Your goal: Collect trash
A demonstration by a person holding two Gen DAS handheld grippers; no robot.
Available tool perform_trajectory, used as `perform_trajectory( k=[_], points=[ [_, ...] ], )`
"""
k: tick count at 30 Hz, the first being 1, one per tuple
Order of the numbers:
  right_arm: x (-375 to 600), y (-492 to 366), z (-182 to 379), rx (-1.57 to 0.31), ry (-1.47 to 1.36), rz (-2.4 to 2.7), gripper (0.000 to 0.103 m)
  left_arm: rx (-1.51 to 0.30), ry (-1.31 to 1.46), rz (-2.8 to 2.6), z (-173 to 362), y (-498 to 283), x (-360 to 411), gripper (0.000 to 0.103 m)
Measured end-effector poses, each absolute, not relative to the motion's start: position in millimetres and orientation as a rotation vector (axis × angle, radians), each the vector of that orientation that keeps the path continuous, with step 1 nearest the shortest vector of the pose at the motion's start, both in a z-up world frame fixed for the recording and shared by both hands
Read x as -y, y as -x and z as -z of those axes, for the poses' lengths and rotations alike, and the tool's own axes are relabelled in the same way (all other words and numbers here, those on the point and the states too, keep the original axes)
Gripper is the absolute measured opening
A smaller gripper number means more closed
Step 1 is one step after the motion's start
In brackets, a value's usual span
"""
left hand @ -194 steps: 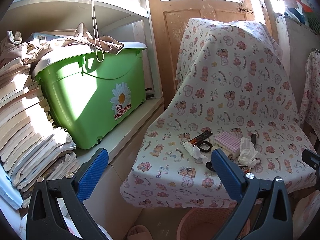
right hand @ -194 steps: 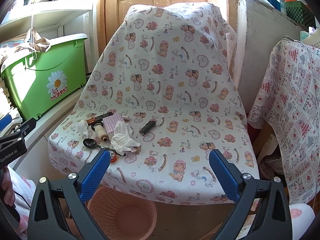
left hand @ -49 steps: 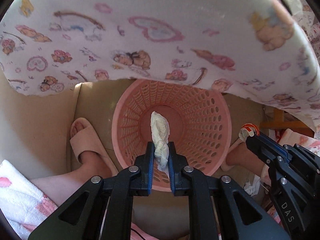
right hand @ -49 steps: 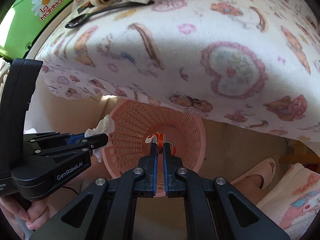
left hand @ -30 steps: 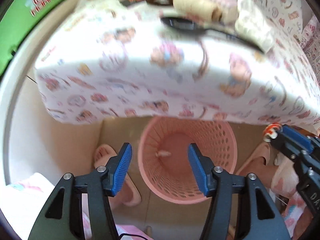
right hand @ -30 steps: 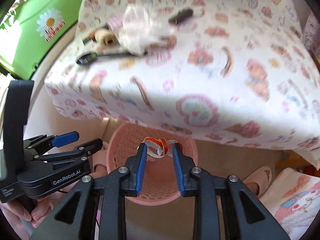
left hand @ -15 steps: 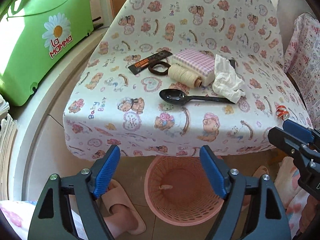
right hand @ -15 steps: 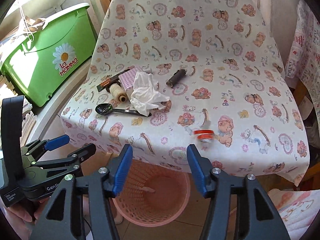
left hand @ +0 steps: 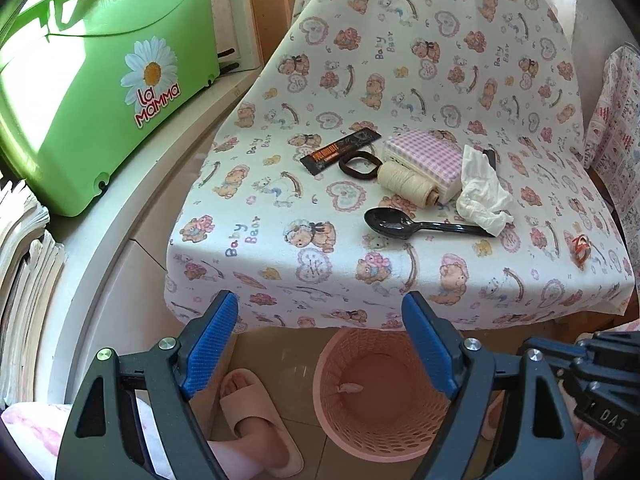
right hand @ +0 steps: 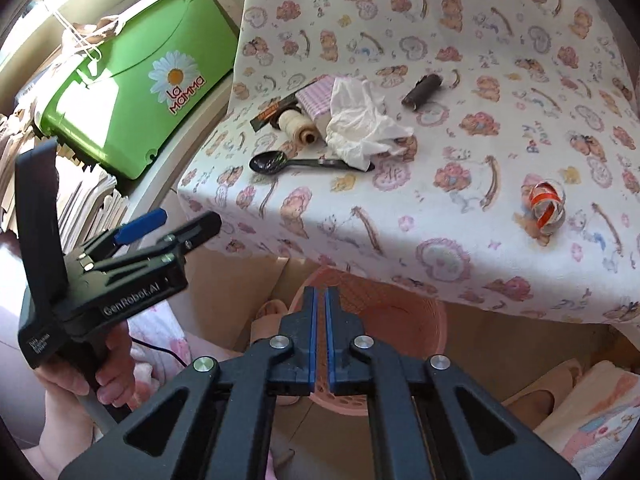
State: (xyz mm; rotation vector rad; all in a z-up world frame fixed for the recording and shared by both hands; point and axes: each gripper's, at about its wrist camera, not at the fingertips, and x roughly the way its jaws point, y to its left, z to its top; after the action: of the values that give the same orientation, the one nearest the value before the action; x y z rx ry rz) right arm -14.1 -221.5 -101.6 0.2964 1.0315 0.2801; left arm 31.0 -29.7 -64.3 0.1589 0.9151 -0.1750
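A crumpled white tissue (left hand: 482, 192) lies on the cloth-covered seat (left hand: 320, 280), touching a black spoon (left hand: 416, 229); a curled orange-and-clear strip (right hand: 546, 204) sits near the right edge. Below stands the pink basket (left hand: 332, 408). Left claw (left hand: 320, 344) gapes empty; right claw (right hand: 320, 336) is closed, empty.

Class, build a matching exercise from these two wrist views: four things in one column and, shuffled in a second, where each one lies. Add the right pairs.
Things
1. spoon
2. tissue scrap
3. red ribbon
4. green bin

Places
A. in the pink basket
B. on the shelf beside the chair
C. alone near the seat's front edge
D. in front of the twine spool

Pairs: 1-D, 2-A, 3-C, 4-B
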Motion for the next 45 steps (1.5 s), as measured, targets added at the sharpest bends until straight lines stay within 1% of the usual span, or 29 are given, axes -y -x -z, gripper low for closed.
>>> perform_trajectory(
  k=[7, 11, 13, 14, 16, 17, 18, 20, 23, 26, 27, 28, 30, 31, 32, 33, 34, 35, 41, 43, 45],
  points=[
    [201.3, 8.8, 137.6, -1.166, -0.226, -0.288, 0.003, -0.935, -0.145, 0.18, 66.2, -33.6, 26.6, 0.083],
    [170.0, 22.6, 141.7, -1.092, 0.04, -0.119, 0.003, -0.939, -0.129, 0.187, 65.5, -35.2, 25.8, 0.083],
    [166.3, 30.4, 131.8, -1.005, 0.065, -0.061, 0.003, -0.938, -0.122, 0.179, 64.7, -35.7, 23.9, 0.083],
    [169.5, 32.6, 123.3, -0.964, 0.045, -0.053, 0.006, -0.939, -0.116, 0.177, 64.5, -36.1, 22.7, 0.083],
    [186.5, 37.2, 103.5, -0.867, -0.01, -0.002, 0.031, -0.946, -0.1, 0.178, 64.6, -36.8, 20.5, 0.083],
    [196.7, 38.8, 94.2, -0.816, -0.031, 0.03, 0.052, -0.95, -0.093, 0.178, 64.9, -37.2, 20.0, 0.083],
    [207.3, 40.2, 85.6, -0.772, -0.048, 0.062, 0.056, -0.954, -0.087, 0.181, 65.2, -37.7, 19.8, 0.083],
    [228.9, 35.8, 72.7, -0.739, -0.085, 0.096, 0.056, -0.959, -0.083, 0.184, 65.7, -38.6, 20.8, 0.083],
    [261.5, 28.8, 65.3, -0.741, -0.147, 0.176, 0.056, -0.955, -0.106, 0.183, 67.0, -37.8, 25.3, 0.083],
    [285.1, 20.8, 69.4, -0.783, -0.208, 0.205, 0.055, -0.948, -0.137, 0.179, 68.1, -36.0, 30.1, 0.083],
    [289.3, 19.3, 71.9, -0.796, -0.218, 0.207, 0.05, -0.949, -0.142, 0.182, 68.1, -35.6, 31.1, 0.083],
    [292.1, 17.8, 73.8, -0.807, -0.222, 0.205, 0.047, -0.951, -0.142, 0.187, 68.4, -35.4, 31.7, 0.083],
    [294.7, 13.9, 77.9, -0.827, -0.221, 0.202, 0.037, -0.961, -0.133, 0.194, 69.5, -35.7, 31.7, 0.083],
    [296.1, 12.8, 80.4, -0.833, -0.222, 0.198, 0.035, -0.968, -0.128, 0.196, 70.3, -36.2, 31.5, 0.083],
    [296.4, 10.5, 83.3, -0.842, -0.222, 0.195, 0.027, -0.972, -0.125, 0.197, 70.9, -36.4, 31.0, 0.083],
    [296.1, 8.3, 85.7, -0.85, -0.221, 0.186, 0.017, -0.973, -0.124, 0.195, 71.2, -36.4, 30.8, 0.083],
    [295.5, 6.7, 87.4, -0.854, -0.222, 0.175, 0.013, -0.973, -0.125, 0.192, 71.3, -36.6, 30.5, 0.083],
    [295.0, 7.5, 87.4, -0.844, -0.225, 0.168, 0.011, -0.97, -0.127, 0.189, 70.9, -36.5, 30.3, 0.083],
    [273.9, 20.0, 72.3, -0.79, -0.258, -0.005, 0.009, -0.955, -0.104, 0.178, 65.4, -36.9, 24.1, 0.083],
    [259.9, 21.9, 73.8, -0.819, -0.256, -0.09, 0.009, -0.955, -0.098, 0.174, 65.0, -36.9, 22.1, 0.083],
    [242.0, 21.0, 82.9, -0.888, -0.25, -0.184, 0.009, -0.957, -0.096, 0.17, 65.4, -37.1, 20.8, 0.083]
  ],
)
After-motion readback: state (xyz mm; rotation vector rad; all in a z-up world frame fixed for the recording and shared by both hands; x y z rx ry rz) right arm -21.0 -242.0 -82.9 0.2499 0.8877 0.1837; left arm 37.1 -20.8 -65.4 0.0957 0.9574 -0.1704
